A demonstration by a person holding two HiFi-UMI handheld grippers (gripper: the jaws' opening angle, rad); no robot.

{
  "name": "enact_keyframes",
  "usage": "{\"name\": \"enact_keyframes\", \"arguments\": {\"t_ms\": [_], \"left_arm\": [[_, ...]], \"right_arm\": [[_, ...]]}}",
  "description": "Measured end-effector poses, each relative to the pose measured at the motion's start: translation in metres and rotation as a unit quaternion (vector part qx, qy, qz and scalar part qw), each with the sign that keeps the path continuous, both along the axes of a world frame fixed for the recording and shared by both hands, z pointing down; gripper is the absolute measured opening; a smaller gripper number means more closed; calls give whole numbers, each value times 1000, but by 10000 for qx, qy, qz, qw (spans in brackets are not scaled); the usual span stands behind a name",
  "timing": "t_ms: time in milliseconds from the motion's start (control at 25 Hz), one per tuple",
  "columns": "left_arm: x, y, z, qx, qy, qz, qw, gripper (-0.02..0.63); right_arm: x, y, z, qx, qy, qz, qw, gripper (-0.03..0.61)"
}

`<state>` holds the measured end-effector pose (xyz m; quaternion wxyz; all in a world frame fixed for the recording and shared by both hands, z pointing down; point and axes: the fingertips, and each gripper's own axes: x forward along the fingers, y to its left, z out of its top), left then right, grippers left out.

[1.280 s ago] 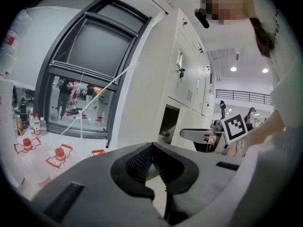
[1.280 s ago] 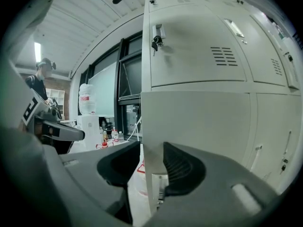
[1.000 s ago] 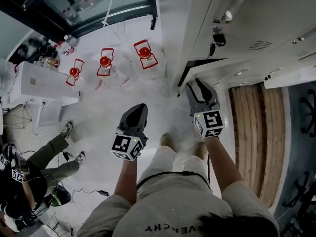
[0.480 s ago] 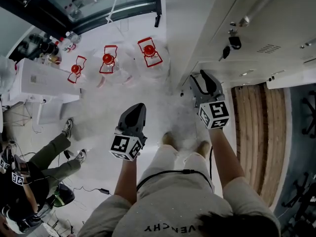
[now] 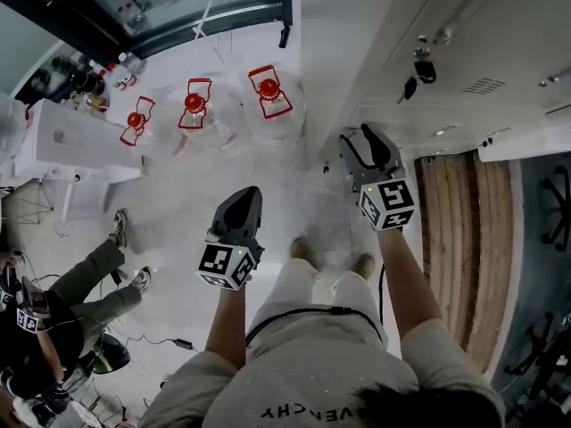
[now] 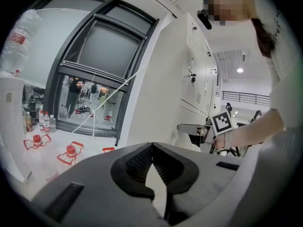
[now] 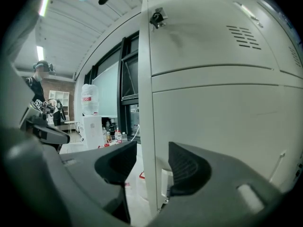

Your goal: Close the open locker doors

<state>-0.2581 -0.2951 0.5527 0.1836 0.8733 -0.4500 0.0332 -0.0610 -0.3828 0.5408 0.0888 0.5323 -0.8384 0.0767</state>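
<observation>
A bank of white lockers [image 5: 464, 52] fills the upper right of the head view, with a key [image 5: 410, 87] hanging in one lock. My right gripper [image 5: 361, 143] is against the bottom locker door's free edge. In the right gripper view this gripper [image 7: 152, 150] is open, its jaws having just widened. The door's edge [image 7: 147, 126] stands between them untouched and the door [image 7: 222, 122] lies flush. My left gripper [image 5: 245, 194] hangs over the floor, away from the lockers. The left gripper view shows that gripper [image 6: 151, 148] shut on nothing.
Three water jugs [image 5: 268, 92] with red caps stand on the floor by a dark-framed glass door [image 5: 178, 16]. A white cabinet [image 5: 71, 145] is at the left and a seated person [image 5: 62, 319] at the lower left. A wooden floor strip [image 5: 464, 239] runs right of the lockers.
The dark gap beside the bottom locker door a second ago has gone: the door has swung flush. My right gripper's jaws stand wider. The left gripper has barely shifted.
</observation>
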Motion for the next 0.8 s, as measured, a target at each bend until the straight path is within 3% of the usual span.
{"name": "enact_keyframes", "arguments": {"t_ms": [240, 600, 800], "left_arm": [[19, 12, -13, 109, 23, -33, 9999, -2], [51, 54, -43, 287, -21, -331, 9990, -2], [73, 83, -60, 399, -24, -557, 9976, -2]], "right_arm": [[16, 30, -11, 35, -11, -130, 9999, 176], [67, 99, -45, 195, -115, -269, 9994, 4], [102, 142, -66, 281, -170, -295, 9990, 3]]}}
